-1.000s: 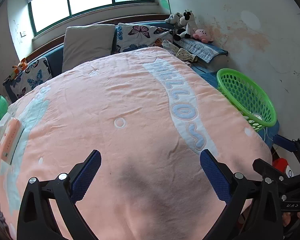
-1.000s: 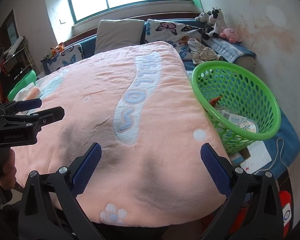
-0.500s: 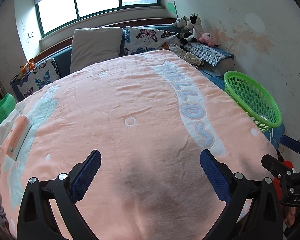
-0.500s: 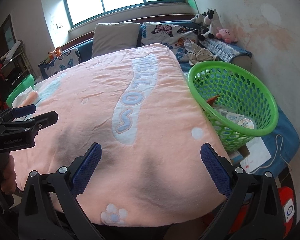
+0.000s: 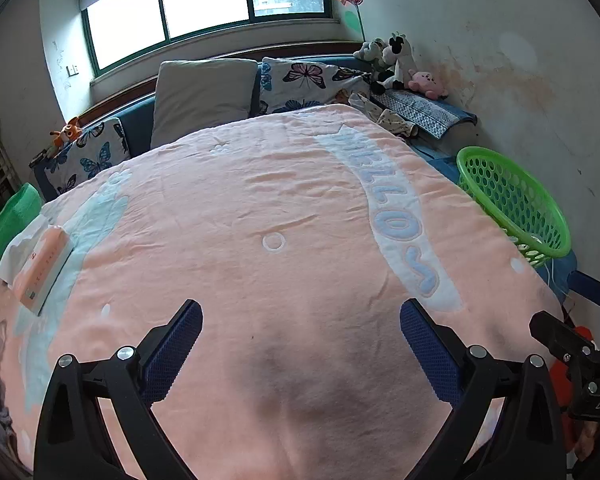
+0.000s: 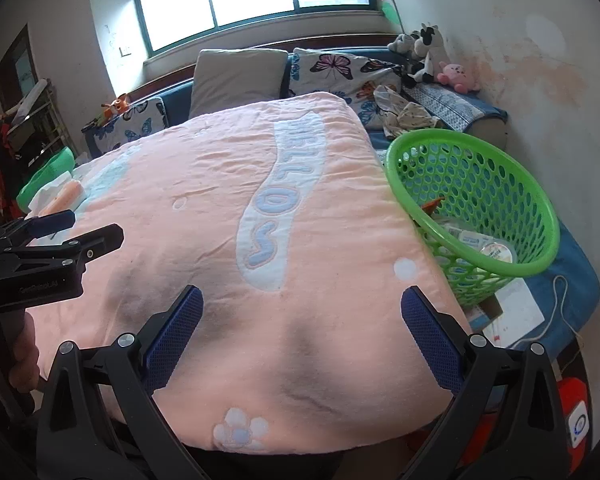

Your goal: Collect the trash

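A green plastic basket (image 6: 496, 184) sits at the bed's right edge and holds several pieces of trash (image 6: 476, 240); it also shows in the left wrist view (image 5: 512, 196). A pink tissue pack (image 5: 40, 268) lies on white paper at the left edge of the pink blanket (image 5: 268, 208); it also shows in the right wrist view (image 6: 66, 196). My left gripper (image 5: 300, 340) is open and empty above the blanket's near end. My right gripper (image 6: 302, 320) is open and empty above the blanket's near right corner, left of the basket.
Pillows (image 5: 204, 92) and plush toys (image 5: 396, 60) line the head of the bed. A green item (image 5: 8, 228) sits past the bed's left edge. Papers and a white cable (image 6: 540, 316) lie on the blue sheet by the basket. The wall is close on the right.
Both grippers have pulled back and tilted up, so the bed and basket look farther away and more of the window wall shows. Both stay open and empty.
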Tool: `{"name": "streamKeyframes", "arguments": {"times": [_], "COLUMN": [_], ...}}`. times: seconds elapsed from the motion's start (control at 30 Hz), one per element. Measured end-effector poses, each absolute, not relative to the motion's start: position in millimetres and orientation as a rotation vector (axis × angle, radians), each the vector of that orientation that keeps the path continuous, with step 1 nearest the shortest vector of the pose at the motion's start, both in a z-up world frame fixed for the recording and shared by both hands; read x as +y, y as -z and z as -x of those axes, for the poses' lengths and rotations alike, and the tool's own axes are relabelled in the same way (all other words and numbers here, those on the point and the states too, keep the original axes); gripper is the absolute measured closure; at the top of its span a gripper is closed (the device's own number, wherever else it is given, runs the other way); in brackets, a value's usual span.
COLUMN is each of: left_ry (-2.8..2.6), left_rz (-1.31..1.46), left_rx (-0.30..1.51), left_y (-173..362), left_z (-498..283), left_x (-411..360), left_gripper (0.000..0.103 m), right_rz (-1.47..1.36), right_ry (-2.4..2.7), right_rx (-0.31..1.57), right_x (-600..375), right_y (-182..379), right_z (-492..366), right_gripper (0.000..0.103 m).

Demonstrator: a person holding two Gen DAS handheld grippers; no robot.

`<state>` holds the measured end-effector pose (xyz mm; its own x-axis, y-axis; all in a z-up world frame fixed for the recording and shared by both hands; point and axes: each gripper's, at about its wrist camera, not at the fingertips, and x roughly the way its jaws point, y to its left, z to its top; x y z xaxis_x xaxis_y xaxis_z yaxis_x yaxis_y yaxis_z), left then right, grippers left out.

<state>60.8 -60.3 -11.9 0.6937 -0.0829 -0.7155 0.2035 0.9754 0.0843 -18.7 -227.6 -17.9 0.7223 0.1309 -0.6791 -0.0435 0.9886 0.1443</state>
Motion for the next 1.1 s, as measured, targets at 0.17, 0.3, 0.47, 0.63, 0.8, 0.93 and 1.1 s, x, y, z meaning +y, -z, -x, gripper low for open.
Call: {"name": "streamKeyframes", "arguments": {"times": [0.17,0.3,0.47,0.63,0.8,0.93,1.1], "left_ry": [0.151,0.144,0.136,0.126,0.122,0.115,0.106], "left_rz": [-0.157,-0.154,-0.164,-0.159,-0.161,-0.165,-0.154], "left_rx": [0.773,0.759,0.744,0.736,0.726,0.718,0.71], "left_y": [9,6,4,2,1,0,-1], "left_z": [-57,-54,-51,-49,-48,-47,-46], "left_x": [-58,-56,-57,-56,-56,-55,-53], "left_gripper": [0.007,0.007,0.007,0.007,0.007,0.007,0.007], "right_rz": [-0.112,-0.107,-0.108,-0.107,-0.102,-0.096,-0.086], "right_ry": [-0.108,-0.119,-0.129,-0.13,-0.13,-0.13,-0.136], "right_rx": [0.753,0.745,0.738,0.729,0.722,0.713,0.701], "right_x": [-224,-222,-220,-220,-219,-218,-215], "right_y": [17,17,17,16,15,13,11], "right_z": [19,19,20,22,22,24,24], "right_gripper": [0.004,0.004,0.005,0.004,0.004,0.004,0.004]}}
